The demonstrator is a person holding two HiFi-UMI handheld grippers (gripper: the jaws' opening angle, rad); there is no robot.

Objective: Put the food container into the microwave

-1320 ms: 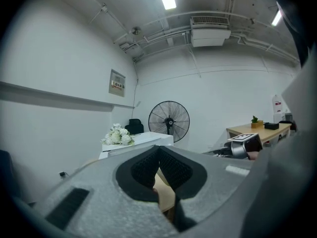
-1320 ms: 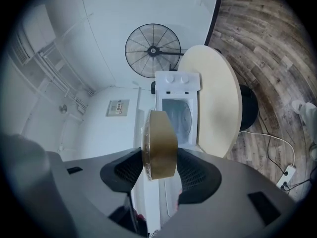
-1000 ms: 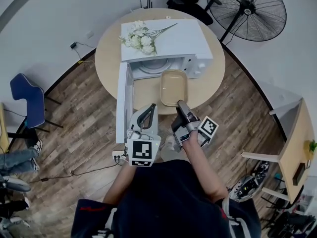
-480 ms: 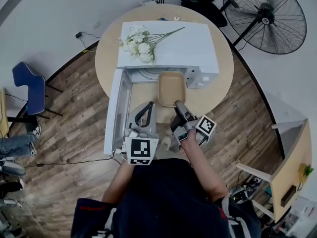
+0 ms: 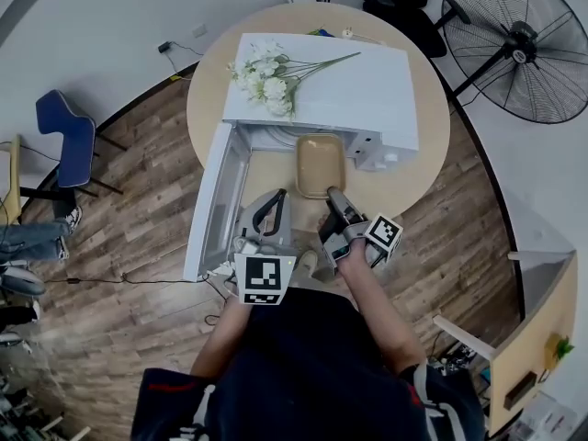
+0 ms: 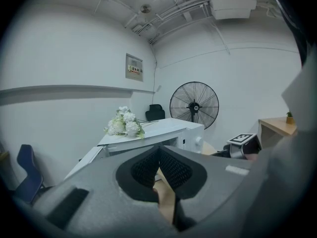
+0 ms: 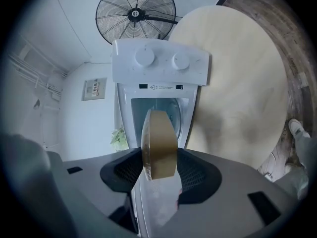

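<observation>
Right tool [image 5: 333, 195]: clamped on the near short rim of the food container [image 5: 321, 164], jaws standing wide across it.
Left tool [image 5: 273, 211]: jaws together, nothing between them; idle in front of the microwave [image 5: 349, 81], just beside the right tool on the door side.
Food container: tan, shallow, nothing seen inside; it lies directly in front of the microwave, far end at the mouth of the cavity [image 5: 271, 136], toward the control-panel side.
Long axis: runs from the right tool straight toward the microwave.
Governing relation: the container is ahead of the right tool and the cavity is ahead of the container, roughly in one line.
Nearer hand: the right, already holding; the left is judged not needed.
Support: cannot tell whether the container rests on the worktop [image 5: 404, 168] or is carried just above it.
Door [image 5: 213, 205]: swung open on the side of the microwave away from the panel, clear of the path.
Flowers [image 5: 265, 79]: on top of the microwave, out of the way.
Assessment: a straight push inward is judged next; the container could catch the panel-side edge of the opening.
</observation>
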